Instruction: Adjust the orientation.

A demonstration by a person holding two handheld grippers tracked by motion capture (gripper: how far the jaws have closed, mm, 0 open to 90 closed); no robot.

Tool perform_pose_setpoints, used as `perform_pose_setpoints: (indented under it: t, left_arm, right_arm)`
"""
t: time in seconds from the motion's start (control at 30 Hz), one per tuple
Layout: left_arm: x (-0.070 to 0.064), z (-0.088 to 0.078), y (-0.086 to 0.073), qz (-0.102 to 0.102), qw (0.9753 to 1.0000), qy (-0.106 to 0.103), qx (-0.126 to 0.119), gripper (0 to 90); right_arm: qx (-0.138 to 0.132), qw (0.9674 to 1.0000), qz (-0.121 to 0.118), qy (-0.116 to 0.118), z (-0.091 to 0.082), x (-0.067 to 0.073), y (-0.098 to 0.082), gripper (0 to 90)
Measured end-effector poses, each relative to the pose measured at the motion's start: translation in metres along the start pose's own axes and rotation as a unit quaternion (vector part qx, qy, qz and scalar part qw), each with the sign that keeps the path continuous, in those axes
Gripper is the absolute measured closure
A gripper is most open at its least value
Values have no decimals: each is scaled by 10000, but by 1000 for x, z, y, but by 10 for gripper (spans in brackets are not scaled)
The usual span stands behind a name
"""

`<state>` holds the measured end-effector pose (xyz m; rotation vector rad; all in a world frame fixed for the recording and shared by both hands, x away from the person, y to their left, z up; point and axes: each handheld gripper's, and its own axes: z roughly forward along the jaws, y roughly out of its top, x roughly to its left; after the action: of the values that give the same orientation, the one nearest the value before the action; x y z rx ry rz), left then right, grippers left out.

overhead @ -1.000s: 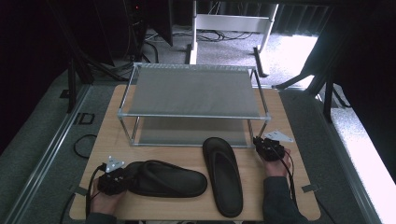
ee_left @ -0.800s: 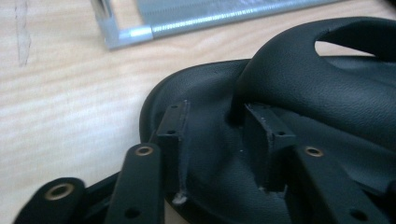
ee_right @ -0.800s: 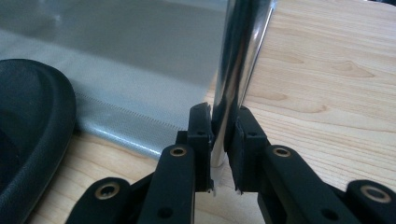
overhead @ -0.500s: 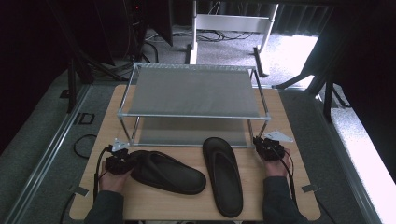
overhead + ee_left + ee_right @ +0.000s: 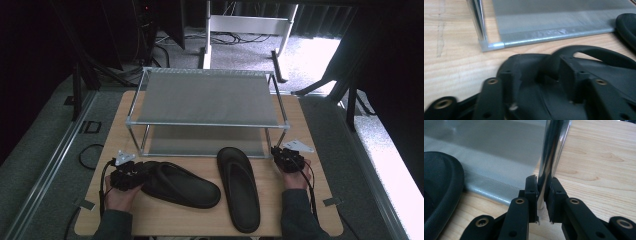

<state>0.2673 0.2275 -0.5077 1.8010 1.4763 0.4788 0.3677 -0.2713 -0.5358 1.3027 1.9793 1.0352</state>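
The fingers (image 5: 532, 192) of the right gripper (image 5: 541, 202) are pinching the chrome front leg (image 5: 550, 155) of the shoe rack (image 5: 207, 97), pads pressing on it from both sides, low down by the counter (image 5: 599, 165). Over on the left gripper (image 5: 537, 82), the fingers (image 5: 571, 75) are sitting partway apart and have just been opening. The heel end of a black sandal (image 5: 529, 67) is lying between them, but I can't tell if the pads are actually biting on it, since that view is blurry and everything is black on black.

From the high view, that sandal (image 5: 177, 184) is lying slantwise on the wooden counter (image 5: 110, 145), its heel end at the left gripper (image 5: 129, 176) and its toe pointing towards the near right. A second black sandal (image 5: 239, 189) is lying lengthwise just beside it, its toe close to the rack's lower shelf (image 5: 200, 146). That second one is sitting between the first sandal and the right gripper (image 5: 287, 159).

The left gripper view is showing the strap arching over the footbed, plus the rack's front left foot (image 5: 492, 46) and the shelf's stitched grey edge close behind. The high view is too small to catch either. The right gripper view is giving the grip on the leg up close, with the second sandal's (image 5: 441, 185) rounded edge off to one side.
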Motion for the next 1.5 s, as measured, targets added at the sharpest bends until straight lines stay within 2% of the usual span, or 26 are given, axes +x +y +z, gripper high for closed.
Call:
perform_pose_setpoints:
  t: [0.1,0.17,0.27,0.33,0.37,0.47,0.53,0.57,0.63,0.7,0.77,0.87,0.97,1.13,1.27,1.33,1.37,1.4,1.5]
  left_arm:
    - [-15,-7,-5,-65,10000,-15,-45,407]
    - [-26,-9,-9,-21,10000,-10,-49,367]
    - [-42,-5,-14,10,10000,85,28,287]
    - [-42,-5,-14,10,10000,85,28,269]
    - [-55,6,-17,58,9997,179,162,181]
    - [-59,13,-17,-93,9994,237,215,131]
    - [-59,13,-17,-93,9994,237,215,105]
    - [-65,19,-17,-214,9992,192,290,92]
    - [-71,23,-18,-111,9987,339,374,73]
    - [-72,25,-18,-80,9987,271,424,72]
    - [-76,29,-20,22,9982,328,492,119]
    - [-74,27,-19,-25,9984,302,477,164]
    - [-71,24,-18,77,9984,292,470,217]
    - [-67,21,-15,123,9986,323,407,363]
    - [-66,20,-11,275,9986,321,330,423]
    - [-66,20,-11,275,9986,321,330,440]
    - [-67,20,-7,406,9983,263,311,440]
    - [-68,21,-5,451,9983,239,293,493]
    - [-67,27,1,592,9977,166,279,552]
  right_arm:
    - [-2,10000,2,-3,0,0,0,801]
    - [-3,10000,-9,1,0,0,0,800]
    - [2,10000,-16,6,0,0,-1,799]
    - [5,10000,-20,5,-1,0,-1,799]
    - [8,10000,-34,0,-1,0,-1,796]
    - [14,10000,-46,-4,-1,0,-1,795]
    - [13,10000,-53,-9,-1,1,-1,795]
    - [15,10000,-59,-14,0,1,-1,794]
    - [16,10000,-67,-20,0,1,-1,793]
    - [17,10000,-67,-22,0,1,-1,792]
    - [15,10000,-89,-32,-1,1,-1,790]
    - [26,9999,-122,-56,-1,2,-1,788]
    - [26,9999,-108,-43,-1,1,-1,787]
    - [22,9999,-97,-30,-1,1,-2,787]
    - [26,9999,-96,-33,-1,1,-2,787]
    - [26,9999,-95,-35,-1,1,-2,787]
    - [26,9999,-95,-35,-1,1,-2,787]
    - [27,9999,-95,-33,-1,1,-2,787]
    - [30,9999,-96,-31,-1,1,-2,787]
